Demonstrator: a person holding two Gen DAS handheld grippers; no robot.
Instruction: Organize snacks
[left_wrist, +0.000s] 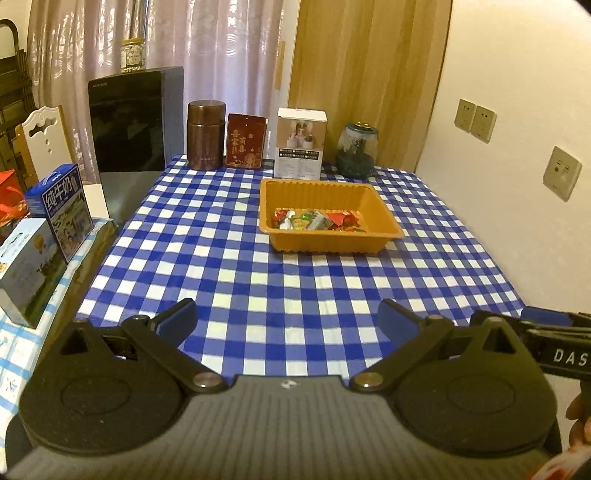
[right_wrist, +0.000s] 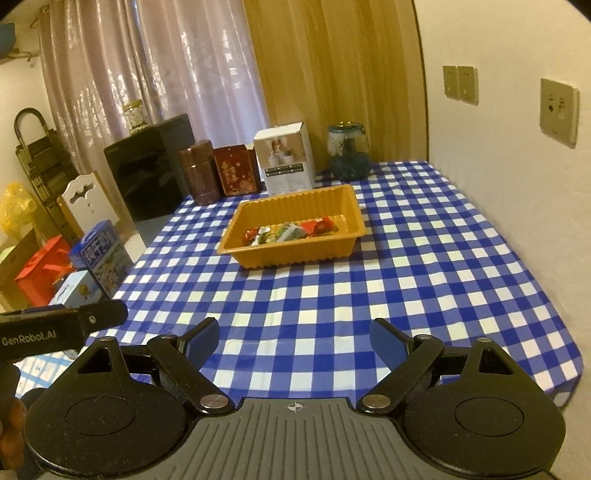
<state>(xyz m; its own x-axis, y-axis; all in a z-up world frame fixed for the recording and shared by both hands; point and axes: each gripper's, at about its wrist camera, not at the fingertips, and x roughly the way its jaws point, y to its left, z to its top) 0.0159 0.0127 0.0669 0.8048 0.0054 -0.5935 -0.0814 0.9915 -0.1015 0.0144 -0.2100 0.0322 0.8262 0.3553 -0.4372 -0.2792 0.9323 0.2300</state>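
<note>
An orange plastic tray (left_wrist: 384, 242) (right_wrist: 236, 242) sits on the blue and white checked tablecloth (left_wrist: 258, 295) (right_wrist: 424, 277), toward the far half of the table. Several wrapped snacks (left_wrist: 317, 219) (right_wrist: 291, 230) lie inside it. My left gripper (left_wrist: 288, 317) hangs over the table's near edge, open, nothing between its blue pads. My right gripper (right_wrist: 293, 341) is also open and empty, held back from the tray over the near part of the cloth. Each gripper shows at the edge of the other's view.
Behind the tray stand a brown canister (left_wrist: 205, 134), a red tin (left_wrist: 246, 140), a white box (left_wrist: 301, 142) and a glass jar (left_wrist: 356, 149). A black appliance (left_wrist: 133, 118) and milk cartons (left_wrist: 62, 212) are left of the table. A wall with sockets (left_wrist: 561, 171) runs along the right.
</note>
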